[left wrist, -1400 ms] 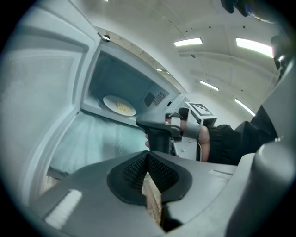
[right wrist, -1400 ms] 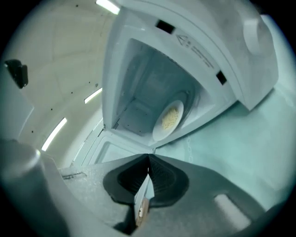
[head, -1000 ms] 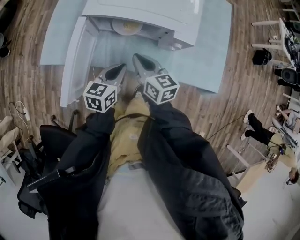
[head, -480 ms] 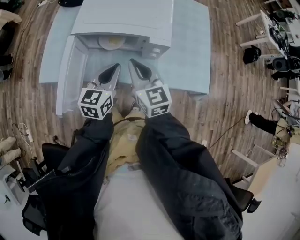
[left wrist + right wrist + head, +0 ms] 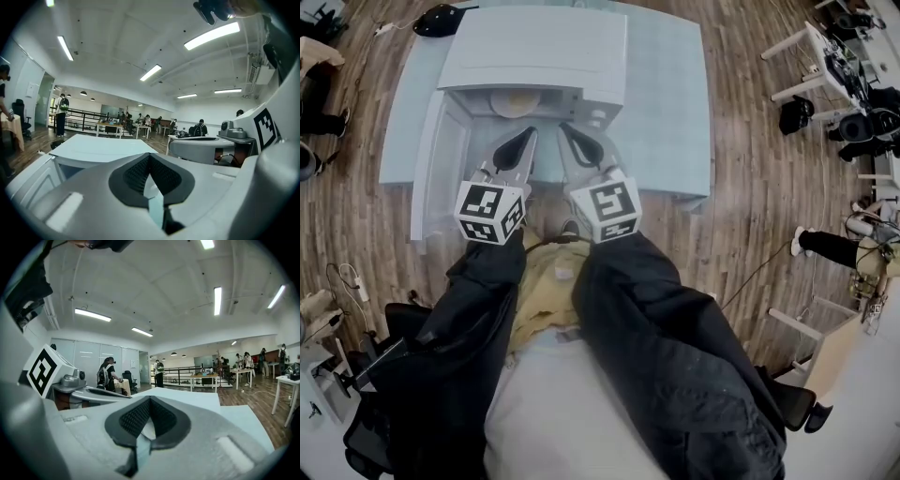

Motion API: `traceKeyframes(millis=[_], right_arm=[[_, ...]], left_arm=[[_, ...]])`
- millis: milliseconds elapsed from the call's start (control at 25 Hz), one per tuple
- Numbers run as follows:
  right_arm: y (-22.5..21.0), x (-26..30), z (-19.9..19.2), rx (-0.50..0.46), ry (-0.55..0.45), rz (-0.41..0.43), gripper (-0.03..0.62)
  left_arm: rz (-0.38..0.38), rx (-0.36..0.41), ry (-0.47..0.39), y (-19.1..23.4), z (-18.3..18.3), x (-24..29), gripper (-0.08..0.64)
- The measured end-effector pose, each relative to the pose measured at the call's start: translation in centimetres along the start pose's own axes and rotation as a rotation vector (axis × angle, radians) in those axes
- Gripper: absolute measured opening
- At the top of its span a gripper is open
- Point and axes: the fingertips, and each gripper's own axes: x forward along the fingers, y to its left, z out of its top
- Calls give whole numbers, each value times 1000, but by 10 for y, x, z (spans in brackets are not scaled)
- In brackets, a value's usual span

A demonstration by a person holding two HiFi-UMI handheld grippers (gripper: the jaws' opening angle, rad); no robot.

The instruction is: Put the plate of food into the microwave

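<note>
The white microwave stands on a pale blue table with its door swung open to the left. Inside the cavity a plate of yellowish food shows partly under the top edge. Both grippers hang side by side just in front of the opening, tips pointing at it. My left gripper is shut with nothing in it, and my right gripper is shut and empty too. The left gripper view shows the jaws meeting above the microwave's top. In the right gripper view the jaws also meet.
A black office chair stands at the lower left on the wooden floor. White desks with equipment and a seated person's legs are at the right. A black bag lies behind the table.
The head view has drifted so the microwave sits lower and more central. Both grippers stay shut, side by side before the open door. The plate stays inside.
</note>
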Motion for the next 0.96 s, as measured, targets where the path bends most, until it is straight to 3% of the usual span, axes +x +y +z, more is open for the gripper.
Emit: traceKeyframes(millis=[960], right_arm=[[-13, -10, 0, -3, -11, 17, -3]], left_arm=[[19, 6, 21, -14, -5, 12, 0]])
